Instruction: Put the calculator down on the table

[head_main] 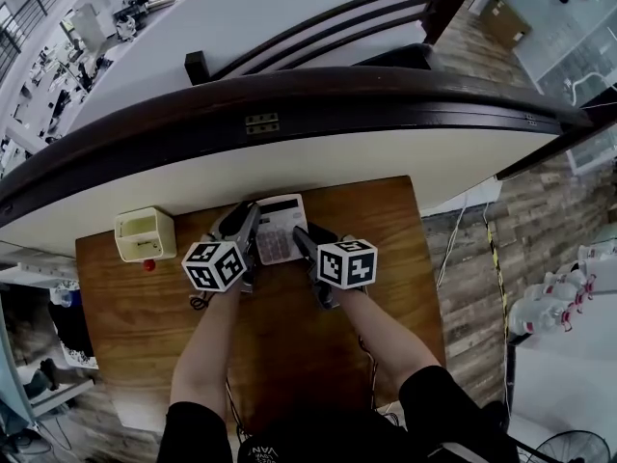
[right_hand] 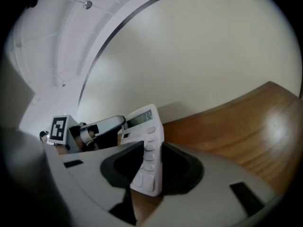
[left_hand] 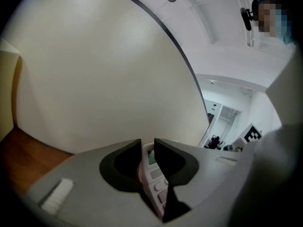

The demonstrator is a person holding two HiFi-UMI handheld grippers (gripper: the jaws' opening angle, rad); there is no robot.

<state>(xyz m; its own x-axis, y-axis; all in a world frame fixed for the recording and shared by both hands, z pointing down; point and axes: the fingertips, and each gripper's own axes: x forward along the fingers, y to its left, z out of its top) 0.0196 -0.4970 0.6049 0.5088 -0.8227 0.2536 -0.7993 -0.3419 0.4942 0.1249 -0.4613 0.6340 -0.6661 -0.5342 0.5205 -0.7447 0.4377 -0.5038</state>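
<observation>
A white calculator [head_main: 280,228] with a grey display is held over the far middle of the wooden table [head_main: 386,258], close to the white wall. My left gripper [head_main: 247,231] is shut on its left edge, and the left gripper view has the calculator [left_hand: 152,176] edge-on between the dark pads. My right gripper [head_main: 301,239] is shut on its right edge; in the right gripper view the calculator [right_hand: 147,148] stands tilted above the wood, keys facing left, and the left gripper [right_hand: 97,129] holds its far side.
A cream box [head_main: 145,232] with a red knob sits at the table's far left. A curved white wall with a dark rail [head_main: 318,90] rises directly behind the table. Cables [head_main: 198,303] lie by my left arm. Wood floor [head_main: 482,287] runs along the right.
</observation>
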